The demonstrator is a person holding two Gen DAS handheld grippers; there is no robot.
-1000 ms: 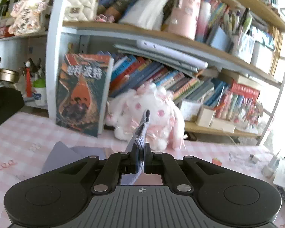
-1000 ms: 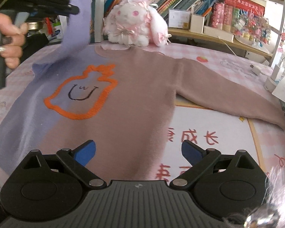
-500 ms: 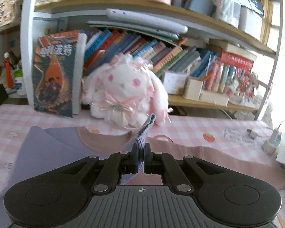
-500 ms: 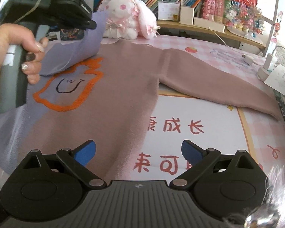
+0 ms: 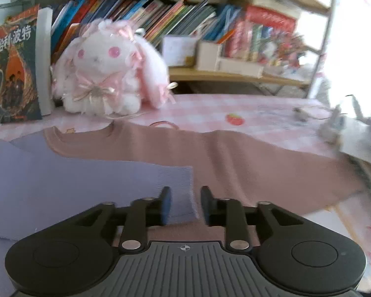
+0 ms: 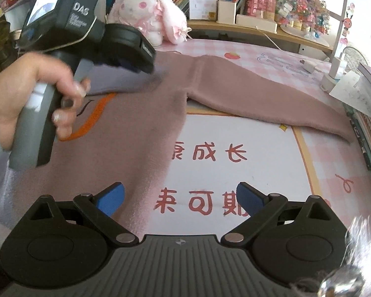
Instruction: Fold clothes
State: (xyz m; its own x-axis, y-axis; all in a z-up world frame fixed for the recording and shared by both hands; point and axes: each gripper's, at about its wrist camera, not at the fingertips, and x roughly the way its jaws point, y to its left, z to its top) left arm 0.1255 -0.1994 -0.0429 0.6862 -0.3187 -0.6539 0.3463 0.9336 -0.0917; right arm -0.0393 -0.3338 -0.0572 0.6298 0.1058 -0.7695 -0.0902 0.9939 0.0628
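A sweater with a dusty-pink body and a lilac left sleeve lies flat on the table. The lilac sleeve is folded across the chest, its cuff lying just ahead of my left gripper, which is open and holds nothing. In the right wrist view the left gripper hovers over the chest near the orange outline print. The pink right sleeve stretches out to the right. My right gripper is open and empty above the sweater's hem and the table mat.
A white and pink plush rabbit sits at the back of the table before a bookshelf. A standing book is at the back left. A charger and cable and papers lie at the right edge. The mat has red characters.
My left gripper carried the lilac sleeve rightward and down across the chest, then opened and let it go. The sleeve now lies flat. The right gripper stayed open and shifted slightly.
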